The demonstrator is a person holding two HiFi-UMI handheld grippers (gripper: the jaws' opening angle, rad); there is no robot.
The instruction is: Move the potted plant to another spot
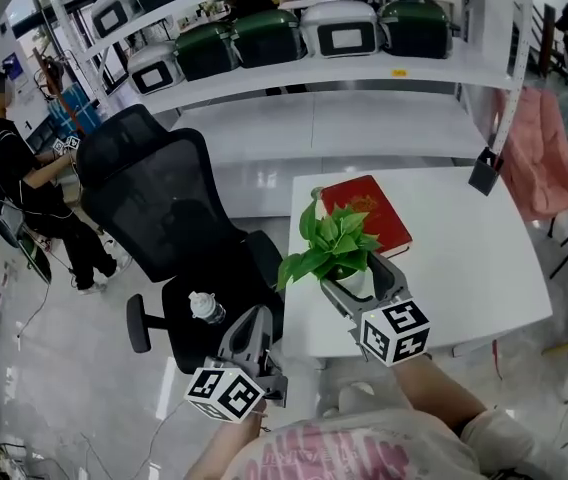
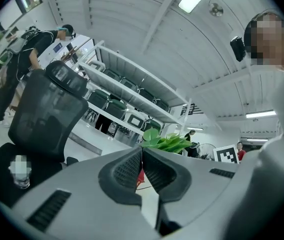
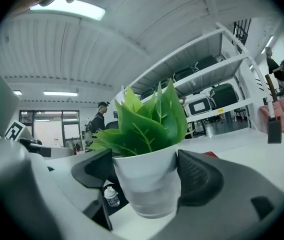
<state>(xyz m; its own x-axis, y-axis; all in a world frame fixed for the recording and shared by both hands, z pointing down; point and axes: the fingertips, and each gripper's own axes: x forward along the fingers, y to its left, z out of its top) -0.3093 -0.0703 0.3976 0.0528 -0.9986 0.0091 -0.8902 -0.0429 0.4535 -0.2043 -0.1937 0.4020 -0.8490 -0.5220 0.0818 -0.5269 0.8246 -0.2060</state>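
Right gripper view, looking along the right tool (image 3: 144, 176): stands wide apart yet clamped on the potted plant (image 3: 143, 149), one pad on each side of the white pot just under the rim. Cannot be told whether the base rests on the table (image 1: 464, 258) or hangs just above it. From the head view, sits at the table's near left corner, just beside the red book (image 1: 369, 213) and close to the edge facing the office chair (image 1: 174, 208).

Left tool (image 2: 142, 171): pressed shut on nothing, held low by the chair seat near the water bottle (image 1: 204, 308), so of no help if the pot goes.

Likely trouble from here:
- Letting go too near the edge. With part of the base past the table's rim, would tip off toward the chair and bottle below.
- Opening before the base is flat down. Would drop the last bit, land crooked and perhaps topple.
- Pivoting in the grip. Held at only two places on a smooth, tapered wall; could swing about the line between the pads in any quick move, more so with the leaves leaning to one side.
- Setting down on the book's edge. Would leave the pot tilted and unsteady.
- Catching a leaf on withdrawal. Could drag the light pot sideways; best to open fully and back out straight.
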